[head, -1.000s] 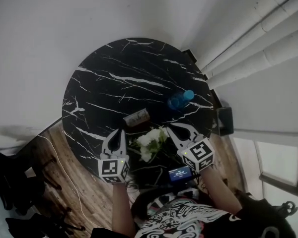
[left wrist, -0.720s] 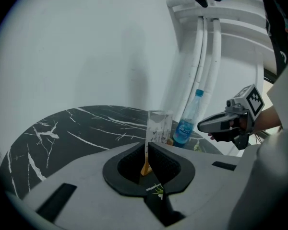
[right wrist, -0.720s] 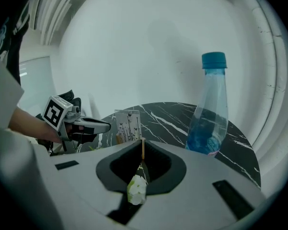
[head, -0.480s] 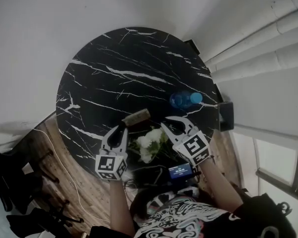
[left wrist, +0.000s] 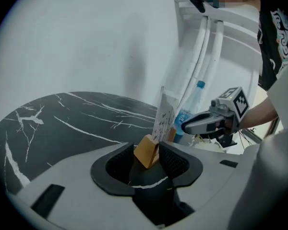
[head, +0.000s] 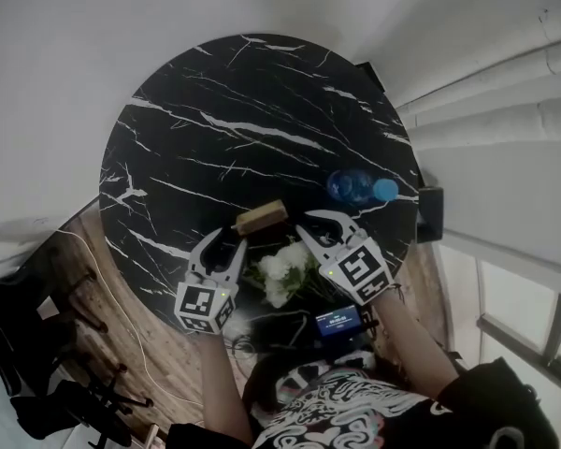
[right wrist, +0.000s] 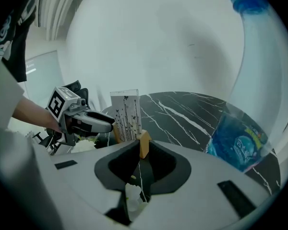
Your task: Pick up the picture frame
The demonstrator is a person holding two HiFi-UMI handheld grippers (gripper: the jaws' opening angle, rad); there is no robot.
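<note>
Near picture frame (head: pixel 262 218), capped blue bottle (head: pixel 359 187)

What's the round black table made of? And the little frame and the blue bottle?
Table: looks like smooth black marble, with white veins running across it; could be an imitation.
Frame: probably wood, matte tan with square edges.
Bottle: likely clear bluish plastic, since you can see through it.
</note>
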